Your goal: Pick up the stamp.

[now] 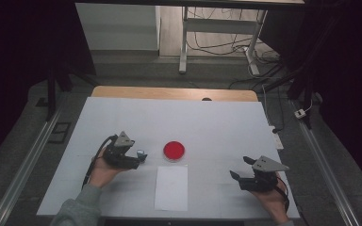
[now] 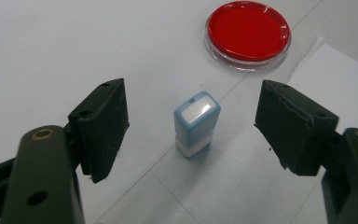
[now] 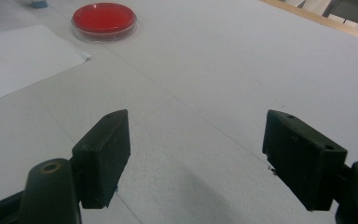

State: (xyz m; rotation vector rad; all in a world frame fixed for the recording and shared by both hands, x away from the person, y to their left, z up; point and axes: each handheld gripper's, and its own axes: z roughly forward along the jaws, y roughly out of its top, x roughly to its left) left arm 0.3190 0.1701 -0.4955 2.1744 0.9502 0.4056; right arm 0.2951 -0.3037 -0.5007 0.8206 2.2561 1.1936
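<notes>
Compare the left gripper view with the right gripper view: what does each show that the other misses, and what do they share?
The left gripper view alone shows the small blue stamp in full, upright on the table between the left claw's open jaws, clear of both pads. The right gripper view alone shows the right claw, jaws open over bare table, and the wooden table edge at the far side. Both show the red ink pad, the white sheet of paper beside it and the white table cover.
</notes>
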